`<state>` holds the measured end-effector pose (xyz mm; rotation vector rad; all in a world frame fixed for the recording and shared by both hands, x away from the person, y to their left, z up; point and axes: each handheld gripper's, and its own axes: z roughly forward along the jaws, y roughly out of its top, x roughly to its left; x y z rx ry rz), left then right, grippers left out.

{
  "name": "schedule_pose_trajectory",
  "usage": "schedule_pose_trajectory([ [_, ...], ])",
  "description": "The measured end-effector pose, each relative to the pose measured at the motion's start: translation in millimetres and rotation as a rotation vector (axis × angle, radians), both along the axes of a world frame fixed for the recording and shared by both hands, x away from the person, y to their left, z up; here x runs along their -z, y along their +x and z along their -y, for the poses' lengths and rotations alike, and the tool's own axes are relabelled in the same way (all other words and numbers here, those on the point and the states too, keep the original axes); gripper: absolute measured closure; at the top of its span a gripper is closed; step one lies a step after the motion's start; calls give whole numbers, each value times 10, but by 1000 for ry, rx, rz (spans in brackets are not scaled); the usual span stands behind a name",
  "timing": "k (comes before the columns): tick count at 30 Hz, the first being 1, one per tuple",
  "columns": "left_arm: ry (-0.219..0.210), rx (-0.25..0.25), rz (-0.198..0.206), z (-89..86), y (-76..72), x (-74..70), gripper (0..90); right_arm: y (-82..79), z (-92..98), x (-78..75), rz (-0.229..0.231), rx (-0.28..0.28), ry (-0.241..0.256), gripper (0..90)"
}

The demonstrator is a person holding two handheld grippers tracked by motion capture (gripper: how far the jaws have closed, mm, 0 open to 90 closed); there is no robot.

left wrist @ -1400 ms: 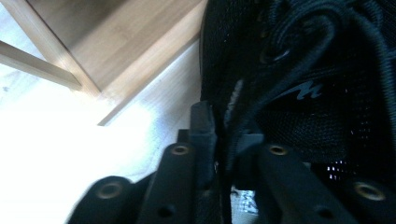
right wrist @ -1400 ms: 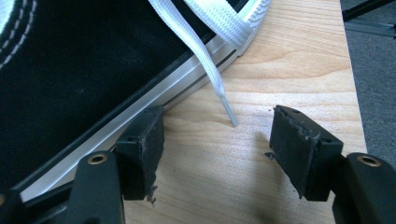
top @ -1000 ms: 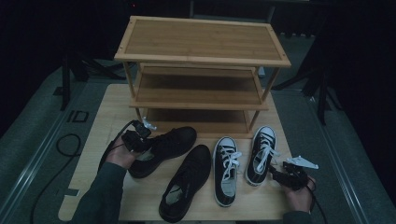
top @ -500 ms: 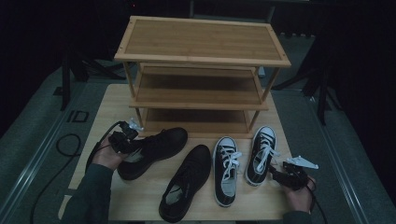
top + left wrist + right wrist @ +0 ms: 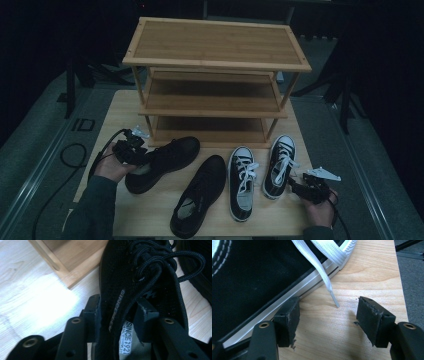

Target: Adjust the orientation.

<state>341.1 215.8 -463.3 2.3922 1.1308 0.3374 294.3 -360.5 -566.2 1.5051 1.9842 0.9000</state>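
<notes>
My left gripper (image 5: 131,150) is shut on the heel collar of a black lace-up shoe (image 5: 165,159) that lies in front of the wooden shoe rack (image 5: 215,55). In the left gripper view the jaws (image 5: 117,315) pinch the shoe's side wall (image 5: 140,277). A second black shoe (image 5: 200,195) lies to its right. Two black-and-white sneakers (image 5: 242,182) (image 5: 280,165) stand side by side. My right gripper (image 5: 305,187) is open by the right sneaker's heel. In the right gripper view (image 5: 329,320) a white lace tip (image 5: 334,301) hangs between the jaws, and the sneaker (image 5: 249,277) is beside the left jaw.
The rack has three shelves, and its lowest shelf (image 5: 212,131) is just behind the shoes. The wooden table (image 5: 120,115) ends close to my right gripper, with dark floor past its edge (image 5: 412,277). A cable (image 5: 75,155) trails off the left side.
My left gripper has moved left and a little toward the person, dragging the black shoe with it. The right gripper and the other shoes have stayed put.
</notes>
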Motion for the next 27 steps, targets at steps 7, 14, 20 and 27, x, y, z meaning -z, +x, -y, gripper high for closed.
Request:
schedule_pose_trajectory([
  [7,-4,-9,8,-20,-34,-69,548,0,0,0,0,0,0,350],
  [14,-5,-6,34,-5,-78,-158,515,0,0,0,0,0,0,350],
  [20,-10,-2,24,-3,-68,-184,501,0,1,0,0,0,0,349],
  [27,-12,7,17,3,-66,-197,503,0,1,0,0,0,0,349],
])
